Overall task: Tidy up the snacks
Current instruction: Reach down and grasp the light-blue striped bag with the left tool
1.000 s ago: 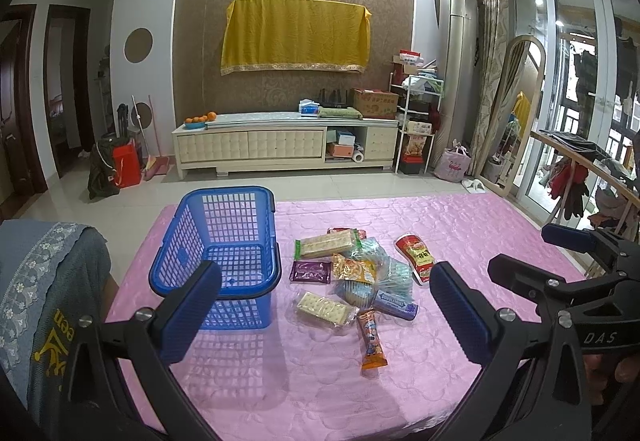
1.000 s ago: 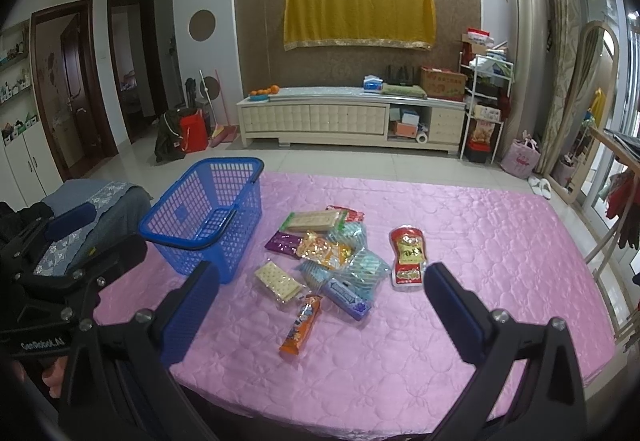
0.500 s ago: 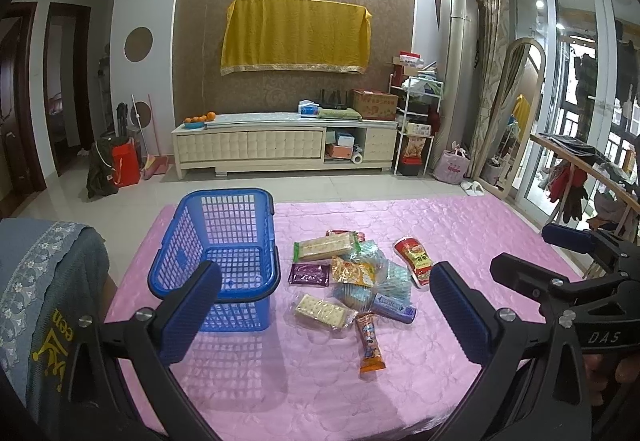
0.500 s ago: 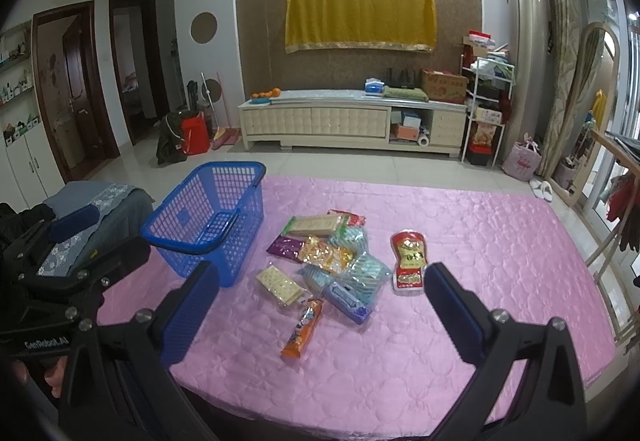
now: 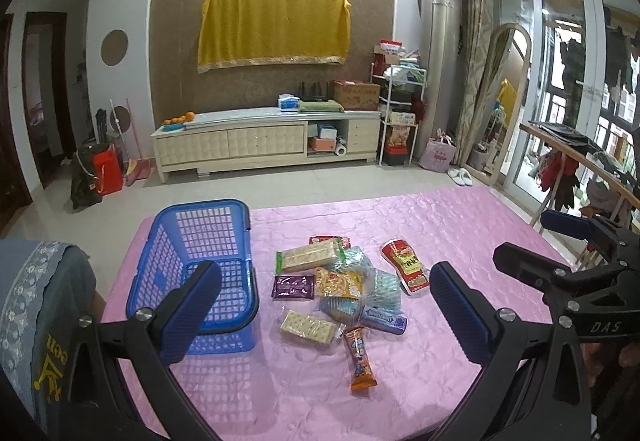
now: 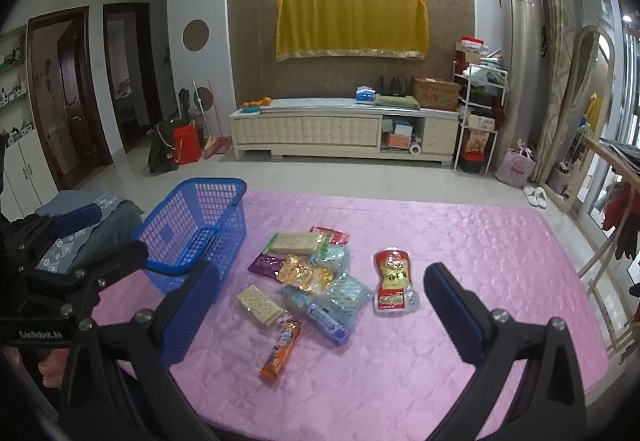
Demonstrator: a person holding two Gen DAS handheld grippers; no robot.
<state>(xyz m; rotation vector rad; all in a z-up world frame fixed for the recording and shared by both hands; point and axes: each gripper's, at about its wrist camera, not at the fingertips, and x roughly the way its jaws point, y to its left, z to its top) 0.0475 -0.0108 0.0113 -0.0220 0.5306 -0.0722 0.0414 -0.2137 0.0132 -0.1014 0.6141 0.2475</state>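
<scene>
Left wrist view: the left gripper (image 5: 320, 315) hangs above the near edge of the bench (image 5: 460, 233), which has a pink quilted cover. Its fingers (image 5: 188, 311) stand wide apart and hold nothing. A blue basket (image 5: 192, 241) sits just behind the left finger, which overlaps its near rim. The snack pile (image 5: 340, 281) lies between the two fingers, further out. A cracker pack (image 5: 308, 327) and an orange bar (image 5: 361, 357) are nearest; a purple pack (image 5: 292, 287) lies beside the basket. A red pouch (image 5: 406, 265) lies just beyond the right finger's tip. The right gripper (image 5: 560, 245) shows at the right edge, open.

Right wrist view: the right gripper (image 6: 320, 313) also hangs over the bench (image 6: 480, 241), fingers (image 6: 454, 311) wide apart and empty. The basket (image 6: 200, 221) stands beyond the left finger. The pile (image 6: 312, 277) lies between the fingers, with the orange bar (image 6: 280, 349) closest and the red pouch (image 6: 394, 281) toward the right finger. The left gripper (image 6: 80, 233) shows at the left edge.
</scene>
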